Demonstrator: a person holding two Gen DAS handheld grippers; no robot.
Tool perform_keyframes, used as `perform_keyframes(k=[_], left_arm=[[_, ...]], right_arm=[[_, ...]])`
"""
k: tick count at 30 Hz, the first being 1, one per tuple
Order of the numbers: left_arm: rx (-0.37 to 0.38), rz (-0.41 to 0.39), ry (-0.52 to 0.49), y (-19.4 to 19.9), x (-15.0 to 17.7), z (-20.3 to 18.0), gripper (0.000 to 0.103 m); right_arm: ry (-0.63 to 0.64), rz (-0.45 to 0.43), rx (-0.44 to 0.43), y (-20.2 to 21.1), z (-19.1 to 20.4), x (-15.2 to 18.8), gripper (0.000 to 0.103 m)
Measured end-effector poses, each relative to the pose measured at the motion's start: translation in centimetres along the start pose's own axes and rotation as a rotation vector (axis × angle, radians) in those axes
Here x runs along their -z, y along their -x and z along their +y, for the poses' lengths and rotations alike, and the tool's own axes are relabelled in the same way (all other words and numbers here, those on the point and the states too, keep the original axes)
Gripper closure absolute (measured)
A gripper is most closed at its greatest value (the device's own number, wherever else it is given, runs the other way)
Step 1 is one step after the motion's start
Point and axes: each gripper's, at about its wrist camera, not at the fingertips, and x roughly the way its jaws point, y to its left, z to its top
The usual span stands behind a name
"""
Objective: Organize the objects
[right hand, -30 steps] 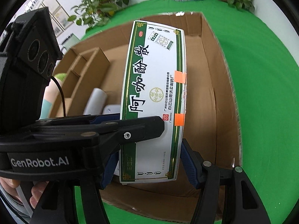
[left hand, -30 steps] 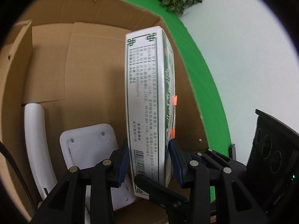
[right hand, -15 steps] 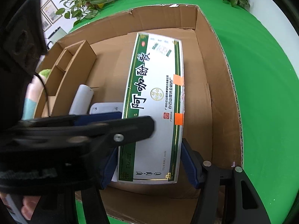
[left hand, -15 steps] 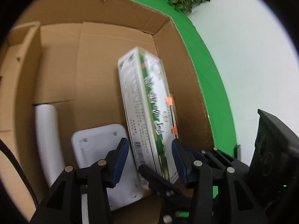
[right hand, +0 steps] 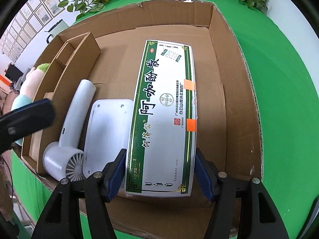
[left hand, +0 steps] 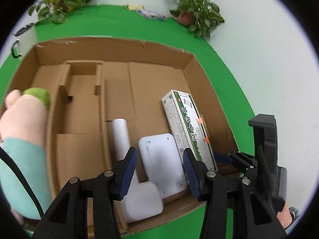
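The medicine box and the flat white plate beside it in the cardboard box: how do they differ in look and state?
The medicine box carries green borders, Chinese print and orange stickers; the flat white plate is plain, with small screws. The medicine box sits between the right gripper fingers; the flat white plate is untouched, under the open left gripper. Both lie in the cardboard box.

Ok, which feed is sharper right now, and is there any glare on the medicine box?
Right wrist view is sharper: the medicine box print reads cleanly, with only a soft sheen, no blown-out glare. Left wrist view is softer, with motion blur on the plush toy and carton rim; both bend edges fisheye-style.
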Motion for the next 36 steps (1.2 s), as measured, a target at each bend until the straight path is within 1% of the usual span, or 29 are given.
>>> perform_keyframes(k=[2, 3, 4, 6, 10, 12, 13, 14, 15, 16, 17, 18, 19, 20, 21, 23, 25, 26, 27, 28, 30, 31, 33, 34, 36], left_arm=[[-0.005, -0.032, 0.002, 0.7, -0.2, 0.7, 0.057], [-0.012, -0.045, 0.005, 0.2, -0.9, 0.5, 0.057], [-0.019, -0.054, 0.007, 0.8, -0.8, 0.5, 0.057], [-0.030, -0.066, 0.010, 1.1, -0.3, 1.0, 0.057], [-0.055, -0.100, 0.004, 2.3, 0.3, 1.6, 0.057], [-0.083, -0.148, -0.010, 3.4, 0.8, 1.8, 0.057], [-0.102, -0.180, -0.016, 3.9, 1.0, 1.9, 0.057], [-0.146, -0.256, -0.028, 5.5, 1.9, 2.0, 0.057], [-0.183, -0.326, -0.041, 6.4, 2.5, 2.0, 0.055], [-0.214, -0.391, -0.056, 7.1, 3.3, 1.9, 0.054], [-0.252, -0.482, -0.080, 8.2, 5.0, 2.0, 0.046], [-0.283, -0.528, -0.090, 8.7, 6.0, 2.0, 0.033], [-0.320, -0.566, -0.097, 9.0, 6.9, 2.0, 0.027], [-0.372, -0.604, -0.098, 9.2, 8.1, 2.2, 0.021], [-0.413, -0.633, -0.092, 9.2, 9.1, 2.5, 0.021], [-0.445, -0.636, -0.071, 8.4, 10.3, 3.3, 0.021], [-0.432, -0.602, -0.034, 7.0, 11.1, 4.5, 0.021], [-0.428, -0.586, -0.030, 6.2, 11.4, 4.8, 0.021], [-0.440, -0.573, -0.043, 5.4, 11.7, 4.9, 0.021], [-0.453, -0.565, -0.061, 4.8, 11.8, 4.9, 0.021], [-0.477, -0.553, -0.099, 3.6, 11.9, 4.7, 0.021], [-0.482, -0.551, -0.104, 3.2, 11.9, 4.6, 0.021], [-0.514, -0.560, -0.125, 2.5, 12.1, 4.2, 0.021], [-0.526, -0.565, -0.135, 2.4, 12.3, 4.0, 0.021], [-0.539, -0.575, -0.139, 2.2, 12.7, 4.1, 0.020]], right_arm=[[-0.015, -0.019, 0.004, 0.4, 0.2, 0.0, 0.035], [-0.020, -0.032, -0.001, 0.7, 0.3, 0.0, 0.033], [-0.022, -0.044, -0.005, 1.1, 0.5, 0.1, 0.033], [-0.022, -0.057, -0.002, 1.5, 0.8, 0.1, 0.029], [-0.029, -0.060, 0.006, 1.8, 1.0, 0.1, 0.029], [-0.029, -0.076, -0.008, 2.4, 1.3, 0.4, 0.029], [-0.021, -0.101, -0.011, 2.9, 1.5, 0.7, 0.029], [-0.011, -0.136, -0.015, 3.7, 1.8, 1.4, 0.028], [-0.005, -0.167, -0.013, 4.4, 2.1, 2.0, 0.023], [0.000, -0.240, -0.002, 5.7, 2.5, 3.4, 0.017], [0.009, -0.315, 0.008, 6.8, 3.0, 4.6, 0.003], [0.030, -0.421, 0.028, 7.9, 3.8, 6.3, 0.000], [0.050, -0.499, 0.049, 8.6, 4.5, 7.7, 0.001], [0.068, -0.566, 0.068, 8.9, 5.3, 9.0, 0.000], [0.085, -0.616, 0.077, 8.8, 5.9, 10.1, 0.000], [0.083, -0.665, 0.106, 7.9, 6.8, 11.1, 0.000], [0.058, -0.696, 0.130, 7.1, 7.2, 11.5, 0.000], [0.036, -0.716, 0.141, 6.8, 7.2, 11.6, 0.000], [0.012, -0.729, 0.147, 6.4, 7.0, 11.7, 0.000], [-0.016, -0.734, 0.145, 6.0, 6.8, 11.9, 0.000], [-0.043, -0.716, 0.140, 5.3, 6.5, 11.9, 0.000], [-0.029, -0.725, 0.167, 5.2, 6.9, 12.1, 0.000], [0.005, -0.719, 0.203, 4.3, 7.3, 12.0, 0.000], [0.028, -0.716, 0.204, 4.2, 7.7, 11.9, 0.000], [0.028, -0.713, 0.190, 4.1, 7.9, 11.7, 0.000]])
